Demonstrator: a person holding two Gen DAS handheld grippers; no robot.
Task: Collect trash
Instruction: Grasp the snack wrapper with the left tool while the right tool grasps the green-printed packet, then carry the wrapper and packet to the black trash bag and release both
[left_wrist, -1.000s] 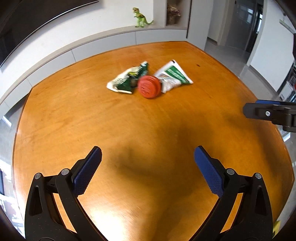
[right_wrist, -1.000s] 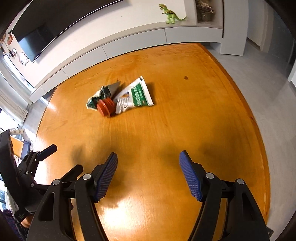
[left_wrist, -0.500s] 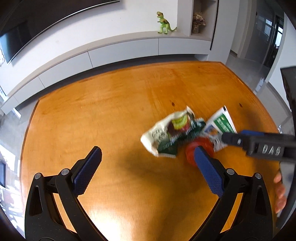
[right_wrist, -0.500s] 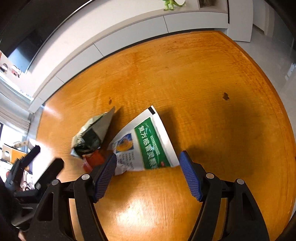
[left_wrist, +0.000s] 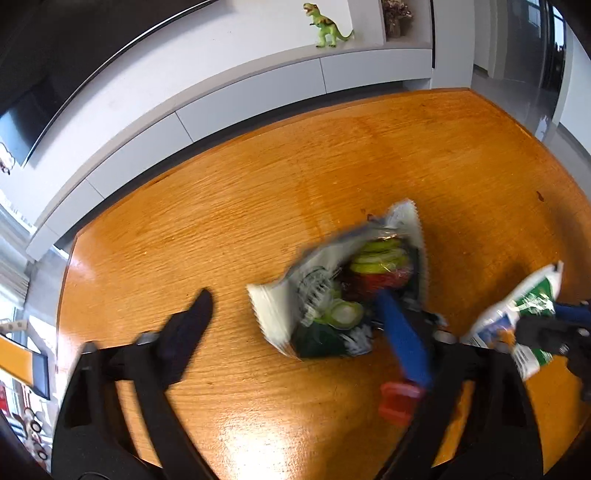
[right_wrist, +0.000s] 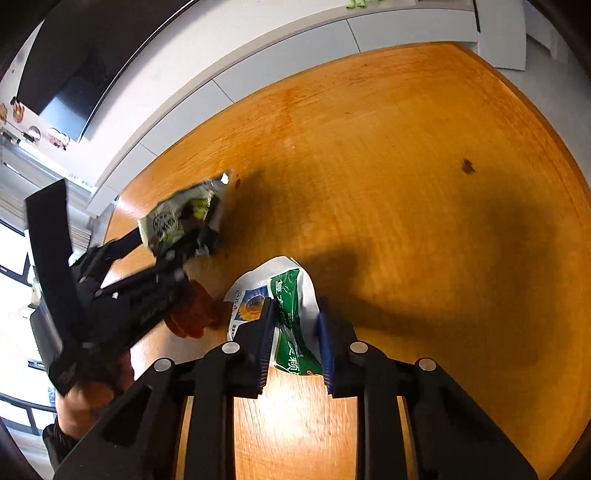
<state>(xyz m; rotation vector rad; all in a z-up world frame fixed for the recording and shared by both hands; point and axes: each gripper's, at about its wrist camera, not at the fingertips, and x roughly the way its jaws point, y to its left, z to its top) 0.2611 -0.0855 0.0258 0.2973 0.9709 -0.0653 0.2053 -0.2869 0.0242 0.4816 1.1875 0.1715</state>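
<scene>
Left wrist view – left gripper (left_wrist: 295, 332): fingers spread wide, tilted, straddling the crumpled snack wrapper (left_wrist: 332, 291) on the table (left_wrist: 258, 206); nothing clamped.
Left wrist view – red cap (left_wrist: 399, 402): beside the right-hand finger.
Right wrist view – right gripper (right_wrist: 295, 332): fingers nearly closed, pinching the green-and-white packet (right_wrist: 291, 295).
Right wrist view – snack wrapper (right_wrist: 184, 218): against the left gripper (right_wrist: 155, 251) tips, blurred.

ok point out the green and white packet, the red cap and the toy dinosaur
green and white packet (right_wrist: 291, 295): right wrist view, on its green printed panel between the claw's pads
red cap (left_wrist: 397, 404): left wrist view, on its side, low on the table
toy dinosaur (left_wrist: 327, 26): left wrist view, on its body, up on the shelf
</scene>
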